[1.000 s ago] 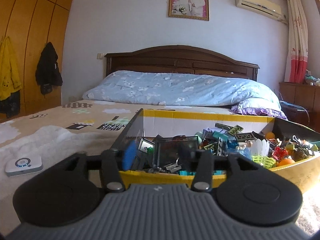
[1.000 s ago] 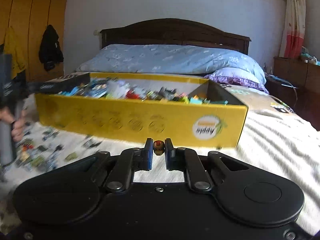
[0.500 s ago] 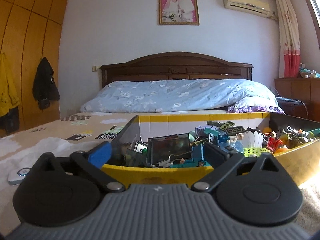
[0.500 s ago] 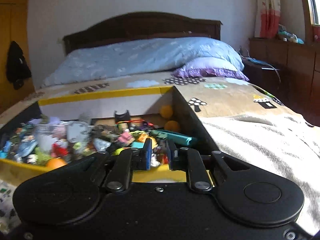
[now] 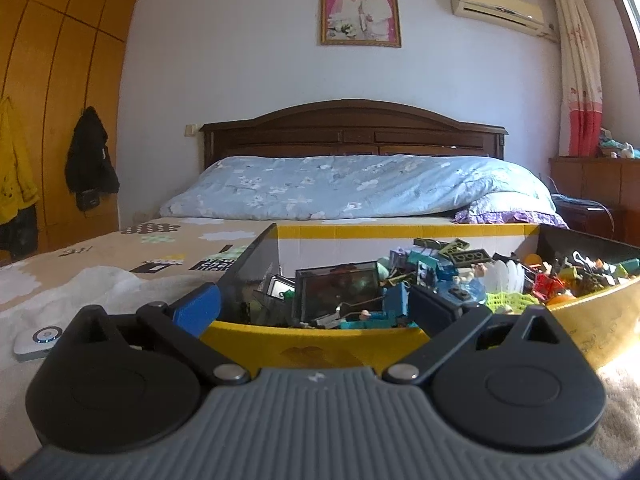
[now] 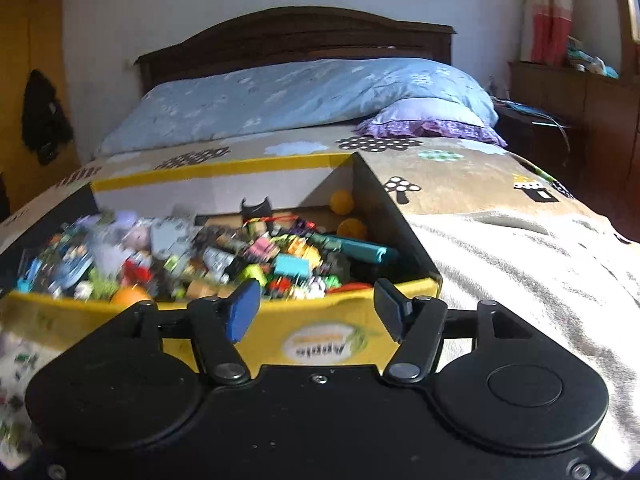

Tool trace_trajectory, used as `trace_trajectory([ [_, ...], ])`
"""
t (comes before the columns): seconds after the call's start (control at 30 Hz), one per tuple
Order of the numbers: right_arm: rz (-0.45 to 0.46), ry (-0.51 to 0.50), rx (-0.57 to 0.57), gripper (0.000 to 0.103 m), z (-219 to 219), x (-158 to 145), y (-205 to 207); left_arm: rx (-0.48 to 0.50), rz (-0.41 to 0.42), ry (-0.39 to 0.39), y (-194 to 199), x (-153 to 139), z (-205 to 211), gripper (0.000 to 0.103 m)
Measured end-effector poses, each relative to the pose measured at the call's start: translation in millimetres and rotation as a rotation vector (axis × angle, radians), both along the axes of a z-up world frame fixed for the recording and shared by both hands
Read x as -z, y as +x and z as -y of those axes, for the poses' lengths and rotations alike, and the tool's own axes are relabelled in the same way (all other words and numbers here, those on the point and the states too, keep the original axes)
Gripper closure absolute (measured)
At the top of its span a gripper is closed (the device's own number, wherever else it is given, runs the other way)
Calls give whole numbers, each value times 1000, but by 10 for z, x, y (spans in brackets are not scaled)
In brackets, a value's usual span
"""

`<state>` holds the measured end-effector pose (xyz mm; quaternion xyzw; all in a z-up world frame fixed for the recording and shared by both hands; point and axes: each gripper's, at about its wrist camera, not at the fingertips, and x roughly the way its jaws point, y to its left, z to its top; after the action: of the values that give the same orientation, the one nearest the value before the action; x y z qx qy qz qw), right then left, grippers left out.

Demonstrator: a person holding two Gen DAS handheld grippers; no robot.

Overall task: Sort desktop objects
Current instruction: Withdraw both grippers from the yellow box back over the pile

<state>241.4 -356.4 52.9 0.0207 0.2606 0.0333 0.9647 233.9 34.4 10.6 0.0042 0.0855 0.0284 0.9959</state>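
Observation:
A yellow cardboard box [image 5: 320, 346] [image 6: 280, 332] sits on the bed, heaped with small toy bricks and figures [image 5: 440, 268] [image 6: 240, 256]. My left gripper [image 5: 316, 308] hovers at the box's near rim by its left end, open wide, with nothing between its fingers. A dark framed panel [image 5: 340, 288] stands in the pile just beyond it. My right gripper [image 6: 316, 312] is over the near rim at the box's right end. Its jaws are opening and nothing is between them. An orange ball [image 6: 128, 294] lies by the rim.
A small white device [image 5: 38, 342] lies on the blanket left of the box. Several loose pieces [image 6: 16, 360] are scattered on the blanket at the near left. A blue quilt [image 5: 360, 188] and purple pillow [image 6: 432, 124] lie beyond the box.
My left jaws spread from partly open to fully wide. My right gripper travelled to the box's right end over the pile, parted its jaws, and the small red-and-gold piece it held is gone.

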Motion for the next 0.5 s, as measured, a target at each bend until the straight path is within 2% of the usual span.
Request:
trace_trajectory([
  [0.2,-13,70,-102,33,65,-166,-526,52,22,165,-122,-138,176,0],
  [0.27,-21,73,-126,28,89,-208,-744,75,0,143,-179,-239,216,0],
  [0.37,-33,60,-191,24,103,-252,-1080,172,-66,91,-278,-436,286,0],
  [0.5,-39,2,-260,21,92,-261,-1564,272,-152,89,-503,-630,448,0],
])
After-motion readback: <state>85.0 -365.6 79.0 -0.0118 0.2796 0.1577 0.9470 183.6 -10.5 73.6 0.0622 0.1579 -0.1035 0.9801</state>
